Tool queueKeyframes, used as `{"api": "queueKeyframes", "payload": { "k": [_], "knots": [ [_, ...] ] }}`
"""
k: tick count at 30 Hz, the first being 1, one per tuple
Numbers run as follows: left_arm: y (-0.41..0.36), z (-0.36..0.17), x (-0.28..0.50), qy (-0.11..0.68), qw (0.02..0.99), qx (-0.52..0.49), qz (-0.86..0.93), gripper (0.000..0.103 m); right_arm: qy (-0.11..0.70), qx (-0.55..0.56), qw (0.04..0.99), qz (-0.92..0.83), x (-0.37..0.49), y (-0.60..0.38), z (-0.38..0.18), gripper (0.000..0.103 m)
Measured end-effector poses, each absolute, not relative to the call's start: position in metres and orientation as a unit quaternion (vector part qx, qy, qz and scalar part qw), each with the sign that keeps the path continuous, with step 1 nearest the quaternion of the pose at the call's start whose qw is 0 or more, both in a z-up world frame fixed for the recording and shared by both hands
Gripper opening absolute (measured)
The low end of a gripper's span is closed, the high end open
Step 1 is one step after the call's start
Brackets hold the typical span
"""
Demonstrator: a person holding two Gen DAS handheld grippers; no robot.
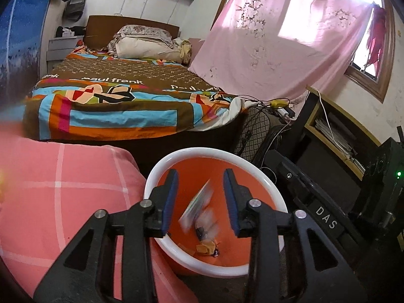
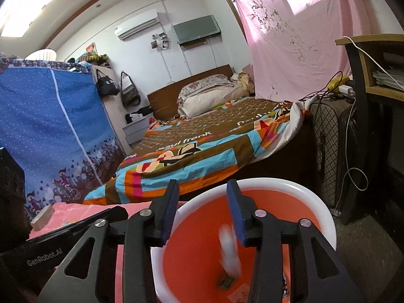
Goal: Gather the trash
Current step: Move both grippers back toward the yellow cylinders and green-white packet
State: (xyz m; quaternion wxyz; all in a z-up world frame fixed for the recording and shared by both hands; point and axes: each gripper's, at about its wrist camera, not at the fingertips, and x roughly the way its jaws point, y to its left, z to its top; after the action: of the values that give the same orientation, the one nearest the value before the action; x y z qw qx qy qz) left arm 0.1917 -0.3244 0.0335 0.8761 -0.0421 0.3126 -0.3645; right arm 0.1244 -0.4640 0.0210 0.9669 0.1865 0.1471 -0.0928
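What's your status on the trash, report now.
Left gripper, right gripper open over white-rimmed orange bin. Blurred wrapper, white scrap dropping in. Nothing blocking.

One orange bin [image 1: 252,174], one bed [image 1: 121,101], two hanging bags [image 1: 75,2]
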Motion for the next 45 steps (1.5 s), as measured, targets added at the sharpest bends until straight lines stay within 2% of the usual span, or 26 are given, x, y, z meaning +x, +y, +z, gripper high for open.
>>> {"api": "queueKeyframes", "payload": {
  "k": [11,15,17,20,26,28,45],
  "knots": [
    [-0.299,0.042,0.196,0.289,0.894,-0.064,-0.337,0.054,0.130,0.188,0.968,-0.101,0.124,-0.459,0.025,0.049],
    [-0.276,0.048,0.197,0.268,0.913,-0.070,-0.300,0.060,0.101,0.186,0.972,-0.098,0.122,-0.451,0.034,0.066],
    [-0.264,0.052,0.197,0.255,0.921,-0.071,-0.284,0.062,0.087,0.183,0.975,-0.094,0.122,-0.445,0.039,0.069],
    [-0.245,0.059,0.195,0.229,0.937,-0.069,-0.255,0.073,0.074,0.175,0.978,-0.085,0.126,-0.432,0.045,0.074],
    [-0.198,0.069,0.189,0.177,0.963,-0.075,-0.190,0.103,0.046,0.156,0.985,-0.064,0.135,-0.397,0.055,0.091],
    [-0.180,0.071,0.185,0.155,0.971,-0.079,-0.161,0.103,0.035,0.149,0.987,-0.057,0.137,-0.385,0.057,0.103],
    [-0.059,0.064,0.174,0.091,0.993,-0.064,-0.045,0.103,-0.037,0.078,0.996,0.034,0.152,-0.279,0.064,0.103]
  ]
}}
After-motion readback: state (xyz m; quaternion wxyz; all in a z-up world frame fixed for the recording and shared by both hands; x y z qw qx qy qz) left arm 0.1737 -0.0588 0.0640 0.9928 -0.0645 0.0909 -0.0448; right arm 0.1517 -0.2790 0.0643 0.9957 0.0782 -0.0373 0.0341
